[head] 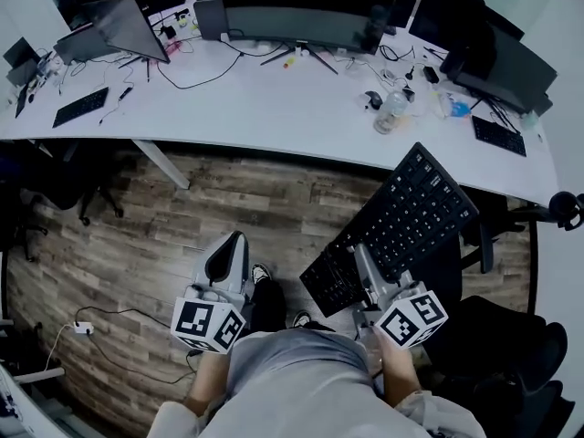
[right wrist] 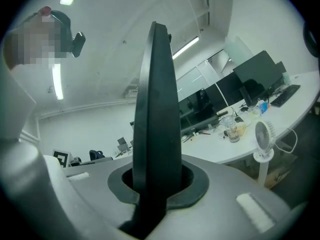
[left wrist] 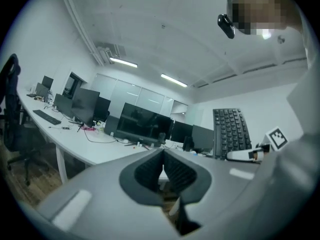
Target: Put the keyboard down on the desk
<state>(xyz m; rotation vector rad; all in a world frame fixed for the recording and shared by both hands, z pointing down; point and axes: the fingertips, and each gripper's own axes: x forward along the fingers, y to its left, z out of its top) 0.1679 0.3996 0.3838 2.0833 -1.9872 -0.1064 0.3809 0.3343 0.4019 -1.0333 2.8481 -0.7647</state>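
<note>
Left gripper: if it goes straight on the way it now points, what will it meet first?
Probably the desk edge, below the wide monitor. The left gripper, shut and empty, has only open air before it until there, though depth is unclear.

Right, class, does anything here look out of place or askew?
Yes. The keyboard is off the desk, held tilted in the air above the floor, pinched at one edge by the right hand-held gripper.
</note>
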